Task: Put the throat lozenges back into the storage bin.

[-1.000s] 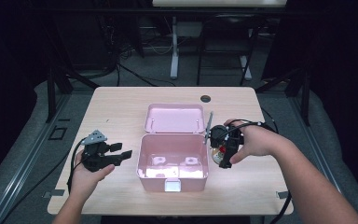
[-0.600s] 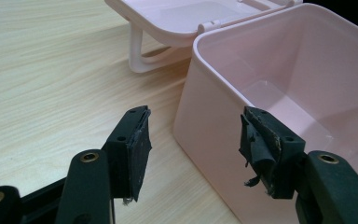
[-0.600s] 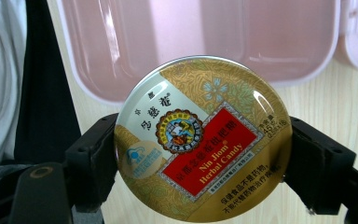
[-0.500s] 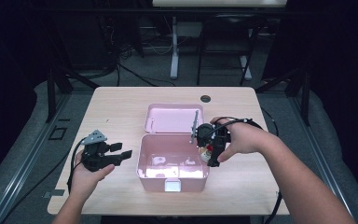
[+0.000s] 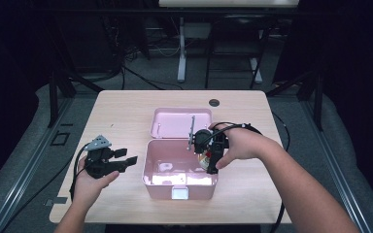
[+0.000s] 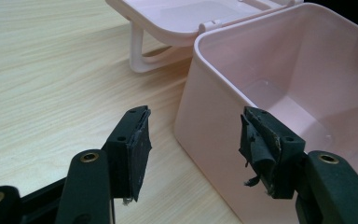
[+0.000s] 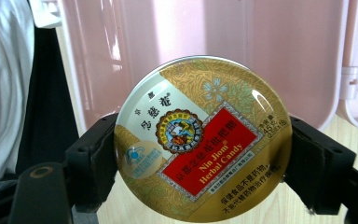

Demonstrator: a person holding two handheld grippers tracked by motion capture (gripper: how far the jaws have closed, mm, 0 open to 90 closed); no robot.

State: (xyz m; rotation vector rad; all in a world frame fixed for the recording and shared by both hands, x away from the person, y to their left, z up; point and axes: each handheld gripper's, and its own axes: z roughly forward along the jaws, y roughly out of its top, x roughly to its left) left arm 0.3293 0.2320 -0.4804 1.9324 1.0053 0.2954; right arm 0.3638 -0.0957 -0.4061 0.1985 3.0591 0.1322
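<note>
Round herbal candy tin (image 7: 202, 140) now sits over the right edge of the pink box (image 5: 148, 172), carried in from beside it over the last sec, so looks like drop-in is next. Right gripper (image 5: 210, 156) clamped on tin's rim, jaws about tin-wide. Left gripper (image 6: 193, 149) idle by box's left wall, jaws wide apart, holding nothing. Lid (image 5: 161, 121) lies open behind.
</note>
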